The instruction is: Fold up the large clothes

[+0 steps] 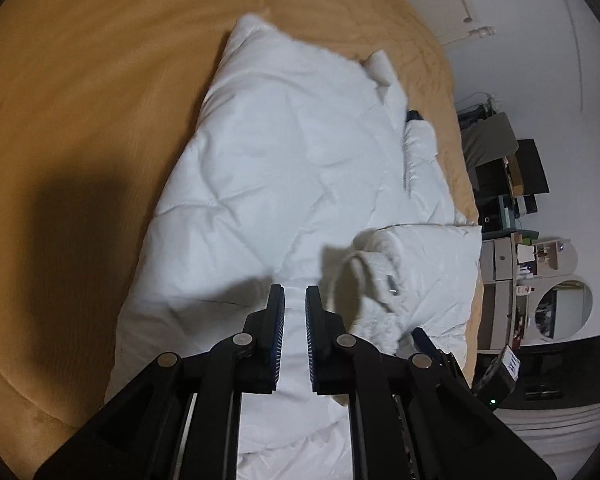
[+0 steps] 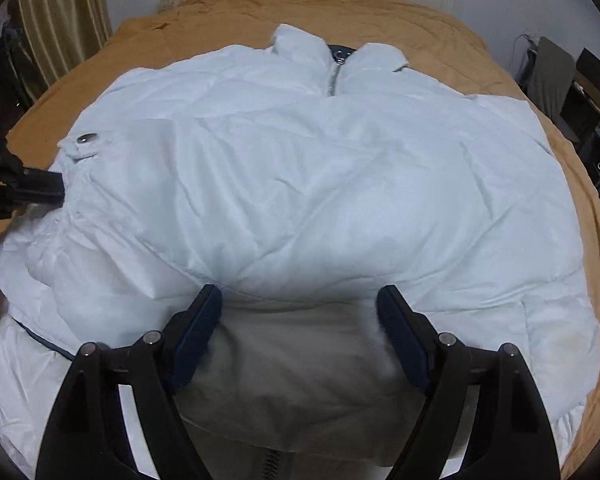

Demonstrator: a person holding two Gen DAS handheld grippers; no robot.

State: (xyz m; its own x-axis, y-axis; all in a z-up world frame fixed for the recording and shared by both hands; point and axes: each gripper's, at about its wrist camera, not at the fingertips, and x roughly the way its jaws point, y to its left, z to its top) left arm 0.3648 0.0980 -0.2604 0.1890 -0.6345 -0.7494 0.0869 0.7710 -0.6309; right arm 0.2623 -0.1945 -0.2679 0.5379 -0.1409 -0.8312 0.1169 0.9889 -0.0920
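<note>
A white puffer jacket lies spread on a tan bed cover. My left gripper is shut on a thin fold of the jacket's white fabric, which shows between the pads. In the right wrist view the same gripper comes in from the left edge, pinching the jacket just below a metal snap button. The collar and zipper point to the far side. My right gripper stands wide open over the near edge of the jacket, with a puffy bulge of fabric between its fingers.
The tan bed cover surrounds the jacket on all sides. Shelves with clutter and a round mirror stand beyond the bed's right edge. A striped curtain hangs at the far left, and a dark chair stands at the far right.
</note>
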